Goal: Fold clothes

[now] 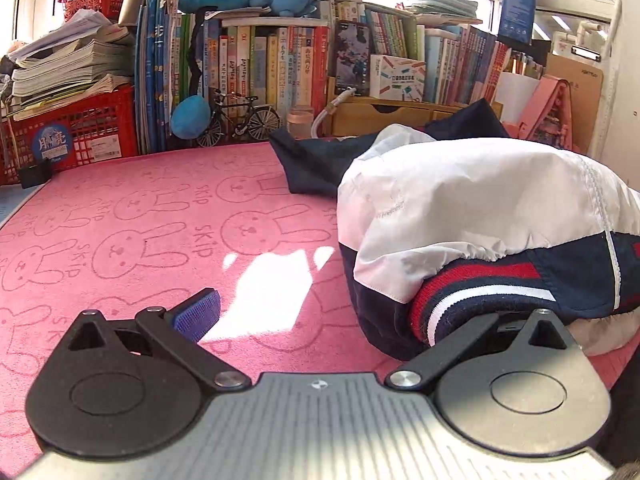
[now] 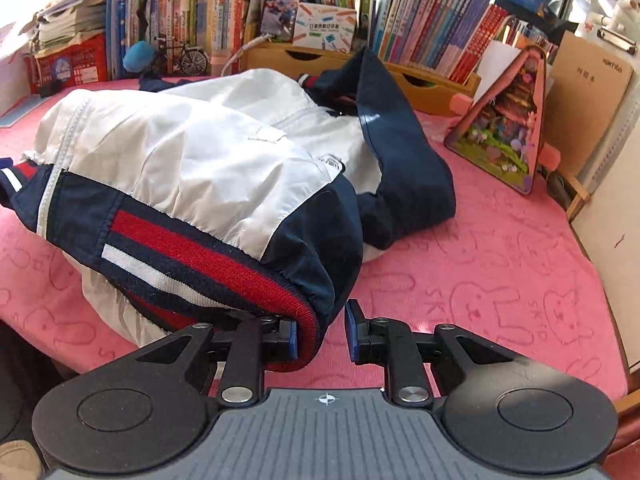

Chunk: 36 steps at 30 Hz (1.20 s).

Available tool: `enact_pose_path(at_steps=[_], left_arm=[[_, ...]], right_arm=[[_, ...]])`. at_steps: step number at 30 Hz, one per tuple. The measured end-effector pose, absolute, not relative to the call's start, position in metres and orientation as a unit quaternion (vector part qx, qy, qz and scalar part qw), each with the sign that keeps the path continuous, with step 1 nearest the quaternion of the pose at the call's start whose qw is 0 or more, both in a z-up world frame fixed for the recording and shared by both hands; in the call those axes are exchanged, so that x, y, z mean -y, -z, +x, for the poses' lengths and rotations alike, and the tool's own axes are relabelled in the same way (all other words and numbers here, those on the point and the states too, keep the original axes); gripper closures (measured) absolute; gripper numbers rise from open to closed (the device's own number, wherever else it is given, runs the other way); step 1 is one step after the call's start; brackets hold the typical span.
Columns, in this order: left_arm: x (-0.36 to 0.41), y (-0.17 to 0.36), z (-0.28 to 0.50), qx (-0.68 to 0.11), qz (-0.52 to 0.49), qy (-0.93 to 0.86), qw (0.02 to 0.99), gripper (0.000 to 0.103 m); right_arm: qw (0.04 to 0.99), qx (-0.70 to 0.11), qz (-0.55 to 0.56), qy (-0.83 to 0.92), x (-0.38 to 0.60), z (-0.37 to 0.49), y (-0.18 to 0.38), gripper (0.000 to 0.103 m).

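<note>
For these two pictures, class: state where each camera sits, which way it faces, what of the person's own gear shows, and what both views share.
Left wrist: on the left hand-held gripper, facing across the pink mat toward the bookshelf; jaws open, the jacket lying over its right finger.
Right wrist: on the right hand-held gripper, facing the jacket; the striped hem sits between its parted pads.
Shared: jacket, mat, bookshelf, toy bicycle.

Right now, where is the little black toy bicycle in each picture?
Left wrist view: the little black toy bicycle stands upper middle-left, at the pink mat's far edge before the books.
Right wrist view: it stands upper left, smaller.
Shared landmark: the blue plush ball beside it.
</note>
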<state>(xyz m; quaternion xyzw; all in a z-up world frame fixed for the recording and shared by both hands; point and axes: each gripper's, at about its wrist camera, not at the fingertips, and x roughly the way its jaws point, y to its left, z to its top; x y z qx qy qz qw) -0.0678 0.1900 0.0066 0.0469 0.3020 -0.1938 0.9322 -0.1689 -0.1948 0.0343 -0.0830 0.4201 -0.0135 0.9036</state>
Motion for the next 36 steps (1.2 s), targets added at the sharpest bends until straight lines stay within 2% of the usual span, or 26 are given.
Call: enact_pose_path(at_steps=[2, 3, 5, 8, 9, 11, 14, 17, 23, 30, 34, 36], left_arm=[[-0.185, -0.008, -0.082, -0.303, 0.081, 0.221, 0.924, 0.0], [-0.184, -0.009, -0.089, -0.301, 0.096, 0.232, 0.92, 0.0], [-0.183, -0.014, -0.107, -0.291, 0.126, 0.252, 0.914, 0.0], [-0.188, -0.026, -0.129, -0.271, 0.15, 0.265, 0.913, 0.0], [-0.193, -0.032, -0.133, -0.263, 0.141, 0.268, 0.916, 0.0], [-0.203, -0.046, -0.139, -0.248, 0.117, 0.274, 0.922, 0.0], [-0.223, -0.069, -0.119, -0.243, 0.018, 0.289, 0.926, 0.0], [-0.226, -0.08, -0.072, -0.281, -0.066, 0.271, 0.918, 0.0], [-0.197, -0.062, 0.051, -0.351, -0.127, 0.18, 0.91, 0.0], [-0.166, -0.01, 0.15, -0.43, -0.19, 0.12, 0.874, 0.0], [-0.144, 0.018, 0.19, -0.479, -0.179, 0.066, 0.857, 0.0], [-0.132, 0.021, 0.198, -0.472, -0.155, 0.057, 0.866, 0.0]], right_arm=[[0.9, -0.426, -0.089, 0.01, 0.198, -0.182, -0.027, 0.052], [0.899, -0.428, -0.093, 0.004, 0.198, -0.187, -0.025, 0.048], [0.899, -0.428, -0.093, -0.015, 0.198, -0.196, -0.027, 0.033], [0.903, -0.417, -0.089, -0.055, 0.197, -0.207, -0.039, 0.018], [0.904, -0.412, -0.088, -0.067, 0.196, -0.21, -0.044, 0.016], [0.911, -0.395, -0.078, -0.092, 0.199, -0.215, -0.057, 0.01], [0.923, -0.361, -0.062, -0.12, 0.207, -0.215, -0.081, 0.0], [0.936, -0.327, -0.038, -0.125, 0.222, -0.212, -0.1, 0.0], [0.958, -0.281, 0.032, -0.04, 0.267, -0.173, -0.105, 0.0], [0.954, -0.296, -0.005, 0.034, 0.271, -0.084, -0.046, 0.0], [0.945, -0.32, 0.037, 0.057, 0.279, -0.034, -0.014, 0.0], [0.939, -0.332, 0.067, 0.053, 0.282, -0.017, -0.001, 0.0]])
